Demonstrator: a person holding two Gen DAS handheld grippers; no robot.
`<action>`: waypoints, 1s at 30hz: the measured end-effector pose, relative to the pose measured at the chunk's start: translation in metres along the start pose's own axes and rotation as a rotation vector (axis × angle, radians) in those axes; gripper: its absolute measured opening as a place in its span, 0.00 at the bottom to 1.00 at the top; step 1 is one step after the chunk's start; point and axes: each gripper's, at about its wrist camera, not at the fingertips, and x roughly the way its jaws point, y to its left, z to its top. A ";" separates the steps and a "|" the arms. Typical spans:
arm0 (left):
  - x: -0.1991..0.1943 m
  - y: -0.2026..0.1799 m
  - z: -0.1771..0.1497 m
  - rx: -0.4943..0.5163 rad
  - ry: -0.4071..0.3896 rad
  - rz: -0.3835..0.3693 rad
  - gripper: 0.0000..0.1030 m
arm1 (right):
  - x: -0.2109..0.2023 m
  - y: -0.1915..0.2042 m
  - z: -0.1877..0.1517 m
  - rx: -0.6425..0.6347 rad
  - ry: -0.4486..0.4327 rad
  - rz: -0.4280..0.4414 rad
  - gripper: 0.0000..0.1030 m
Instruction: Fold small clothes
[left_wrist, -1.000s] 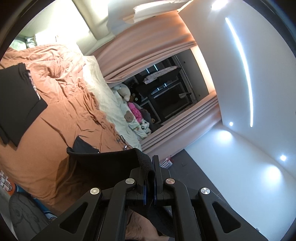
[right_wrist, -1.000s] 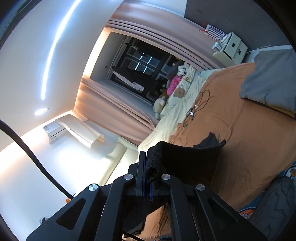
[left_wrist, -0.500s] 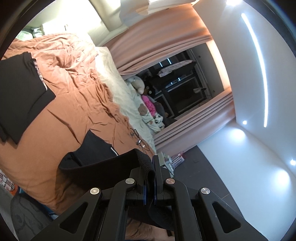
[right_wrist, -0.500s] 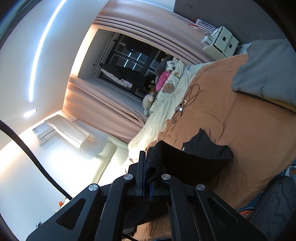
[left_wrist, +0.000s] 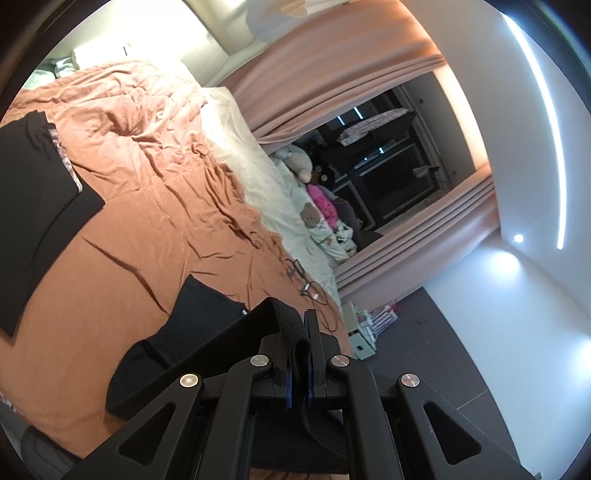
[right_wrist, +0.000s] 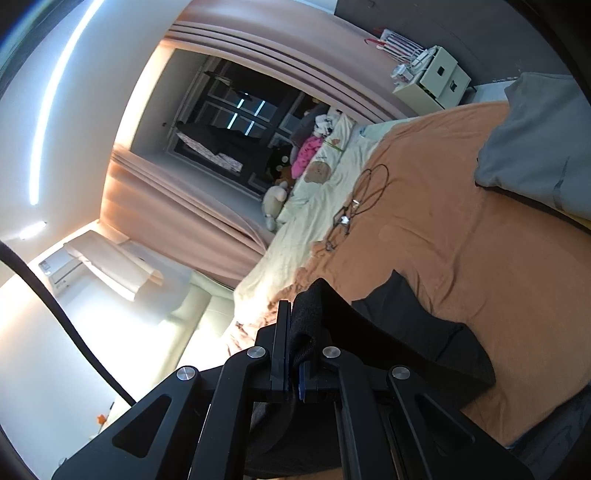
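Observation:
A small black garment (left_wrist: 199, 325) with a ribbed waistband hangs between my two grippers, and its lower part lies on the orange bedsheet (left_wrist: 122, 254). My left gripper (left_wrist: 300, 332) is shut on one end of the waistband. At the other end my right gripper (right_wrist: 295, 325) is shut on the waistband too, with the black garment (right_wrist: 417, 325) trailing onto the bedsheet (right_wrist: 480, 266). Both grippers are held above the bed's near edge.
A folded stack of black clothes (left_wrist: 33, 206) lies at the left of the bed. A tangle of cables (right_wrist: 354, 206) rests beyond the garment, a grey pillow (right_wrist: 535, 155) at the right. Stuffed toys (left_wrist: 317, 206) and a cream blanket (left_wrist: 251, 162) line the far side.
Both grippers have come down toward the bed with the garment. More of its lower part now lies spread on the sheet, where before it hung mostly in the air.

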 end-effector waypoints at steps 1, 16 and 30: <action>0.006 0.002 0.001 -0.002 0.001 0.006 0.04 | 0.004 0.000 0.002 0.004 0.003 -0.005 0.00; 0.122 0.059 0.017 -0.033 0.083 0.181 0.04 | 0.087 -0.008 0.023 0.038 0.089 -0.132 0.00; 0.202 0.113 0.023 -0.066 0.153 0.317 0.04 | 0.133 -0.002 0.039 0.037 0.173 -0.246 0.00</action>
